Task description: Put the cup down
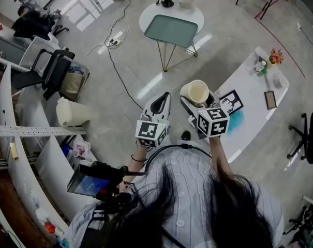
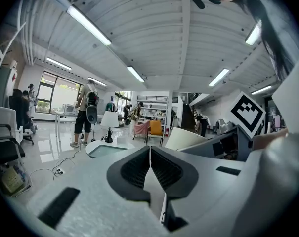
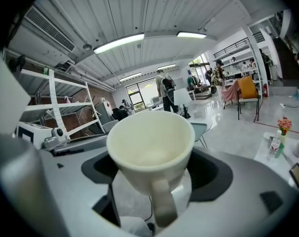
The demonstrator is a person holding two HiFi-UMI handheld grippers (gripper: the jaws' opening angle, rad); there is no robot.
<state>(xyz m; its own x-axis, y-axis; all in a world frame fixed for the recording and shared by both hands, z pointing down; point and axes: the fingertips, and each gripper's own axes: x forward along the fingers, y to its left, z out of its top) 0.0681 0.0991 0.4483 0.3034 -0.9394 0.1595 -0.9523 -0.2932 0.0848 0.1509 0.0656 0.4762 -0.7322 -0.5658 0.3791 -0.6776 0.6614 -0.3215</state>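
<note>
Grey office floor (image 1: 146, 81) fills the upper left; at centre the right hand-held gripper (image 1: 196, 98) pinches a cream cup (image 1: 198, 91) in midair, left of the white table (image 1: 249, 81). The left hand-held gripper (image 2: 150, 153) is pressed together, empty.

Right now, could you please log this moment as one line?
right gripper: shut on cup | left gripper: shut, empty | cup: upright, held aloft

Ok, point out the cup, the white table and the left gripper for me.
cup (image 3: 150, 149): right gripper view, on the inside of its bowl.
white table (image 1: 252, 84): head view, on a bare stretch of its top.
left gripper (image 2: 149, 156): left gripper view, on the seam where its closed jaws meet.
</note>
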